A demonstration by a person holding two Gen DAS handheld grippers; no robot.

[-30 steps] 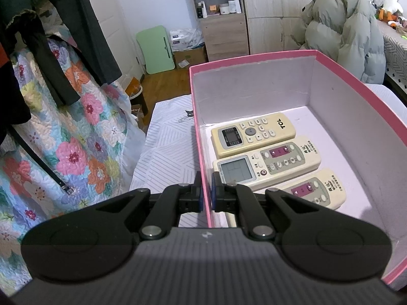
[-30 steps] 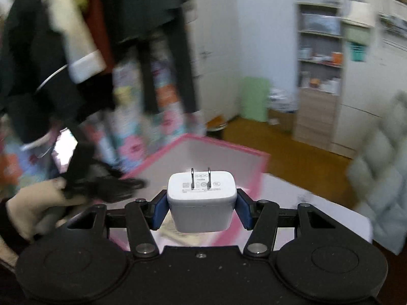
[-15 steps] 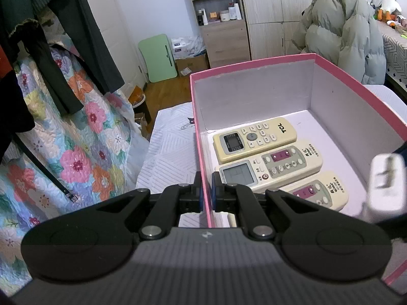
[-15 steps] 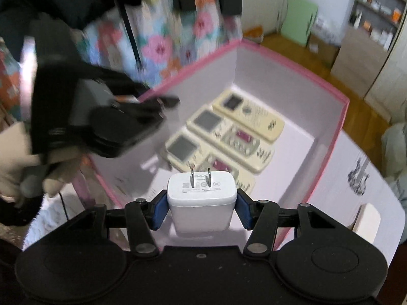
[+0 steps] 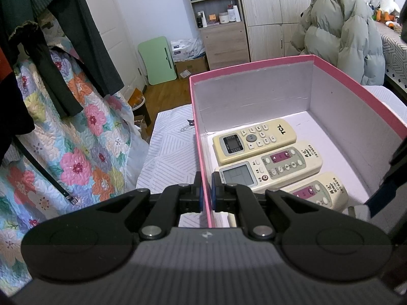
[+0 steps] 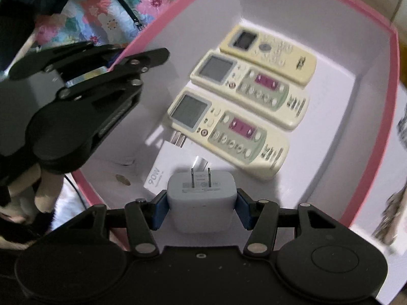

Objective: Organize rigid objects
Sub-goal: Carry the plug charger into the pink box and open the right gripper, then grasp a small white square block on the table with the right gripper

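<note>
My right gripper (image 6: 201, 203) is shut on a white plug charger (image 6: 201, 198), prongs forward, held low inside the pink box (image 6: 393, 81) near its front. Three cream remotes lie side by side on the box floor: a TCL remote (image 6: 269, 53) at the back, a second remote (image 6: 249, 89) in the middle, a third remote (image 6: 229, 134) nearest. Another white charger marked 90W (image 6: 165, 162) lies under my charger. My left gripper (image 5: 206, 195) is shut on the box's left wall (image 5: 201, 152); it also shows in the right wrist view (image 6: 84, 94). The remotes (image 5: 254, 139) show in the left wrist view too.
The box stands on a white striped cloth (image 5: 168, 152). A floral quilt (image 5: 76, 152) and dark hanging clothes (image 5: 51, 38) are at the left. A puffy grey jacket (image 5: 343, 38) lies behind the box, with shelves (image 5: 216, 12) and cabinets at the back wall.
My right gripper has swung down from above the box into it, carrying the charger close to the floor beside the nearest remote. My left gripper has kept its hold on the box wall.
</note>
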